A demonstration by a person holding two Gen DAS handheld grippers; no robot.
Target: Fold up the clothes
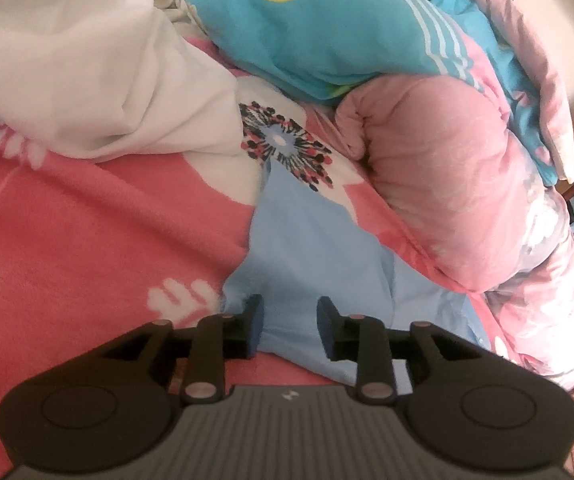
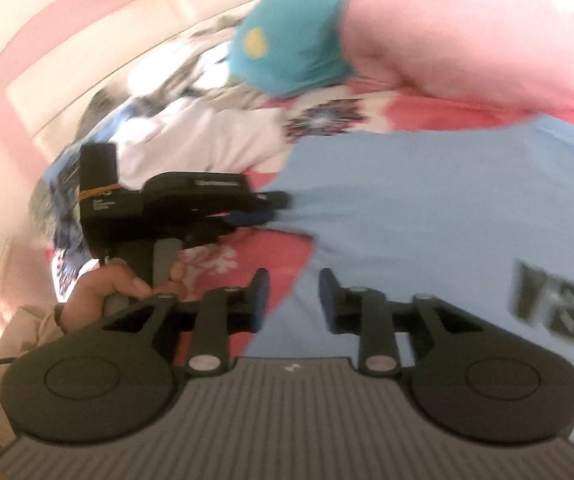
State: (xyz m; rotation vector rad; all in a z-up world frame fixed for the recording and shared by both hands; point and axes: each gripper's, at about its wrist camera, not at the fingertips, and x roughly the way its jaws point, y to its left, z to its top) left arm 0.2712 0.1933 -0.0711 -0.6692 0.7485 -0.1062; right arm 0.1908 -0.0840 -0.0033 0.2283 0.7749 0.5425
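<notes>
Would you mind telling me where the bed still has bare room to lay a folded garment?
Free: the coral bedspread between the white garment and the light blue shirt. Crowded: beyond the shirt, where the turquoise cloth and pink quilt pile up.

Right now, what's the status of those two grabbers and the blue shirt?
Left hand-held gripper open, right hand-held gripper open. Light blue shirt flat on bed, unheld. Pink quilt crowds its edge.
</notes>
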